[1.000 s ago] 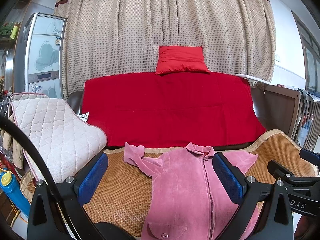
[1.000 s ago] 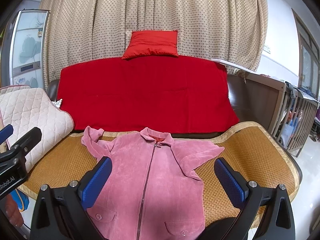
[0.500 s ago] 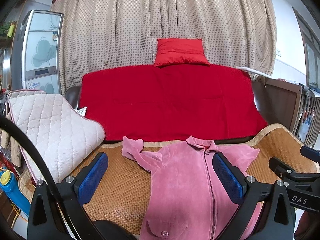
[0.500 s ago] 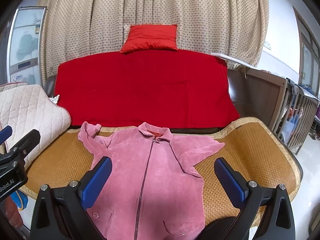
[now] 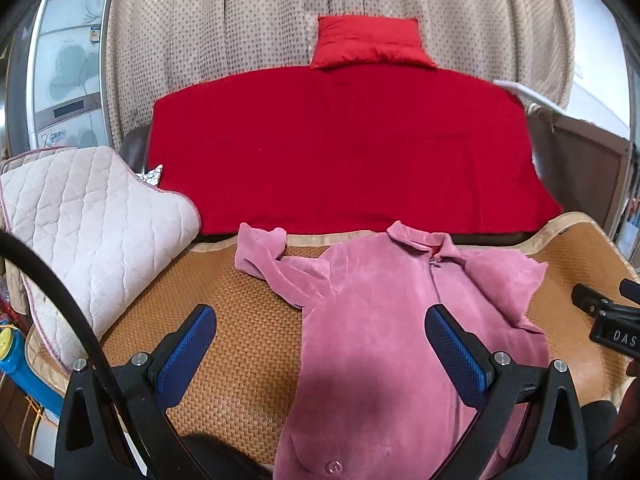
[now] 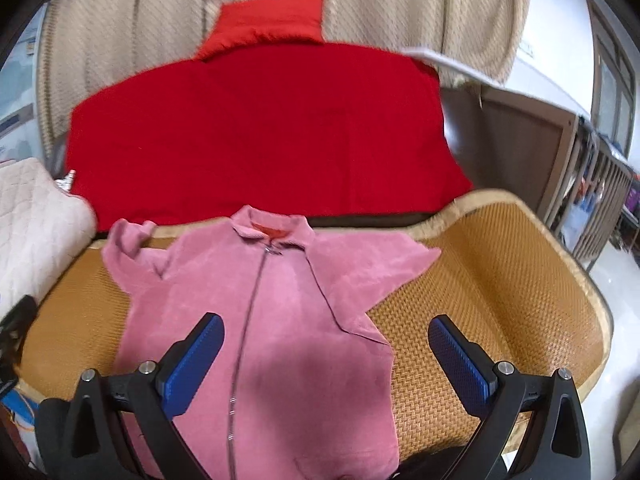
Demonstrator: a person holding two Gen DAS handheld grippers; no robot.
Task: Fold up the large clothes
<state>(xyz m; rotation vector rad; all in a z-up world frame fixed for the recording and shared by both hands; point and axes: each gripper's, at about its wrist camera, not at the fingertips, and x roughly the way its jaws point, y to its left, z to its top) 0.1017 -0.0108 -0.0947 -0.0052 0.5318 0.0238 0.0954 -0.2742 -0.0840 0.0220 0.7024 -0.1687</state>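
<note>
Pink jacket [image 5: 384, 320] flat on woven mat [image 5: 240, 344]; left tool [image 5: 320, 344] and right tool [image 6: 326, 354] spread, above it.

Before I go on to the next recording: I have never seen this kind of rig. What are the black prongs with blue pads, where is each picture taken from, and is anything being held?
There is no robot here. A person holds a two-finger gripper in each hand, and each carries a wide-angle camera looking forward along its fingers. One picture is from the left gripper, the other from the right gripper. The blue pads are the fingers' gripping faces. Both grippers are open and hold nothing. Below them a pink jacket lies zipped and face up on a woven mat on a sofa. Behind are a red blanket and a red cushion, and a quilted pad sits at the left.
</note>
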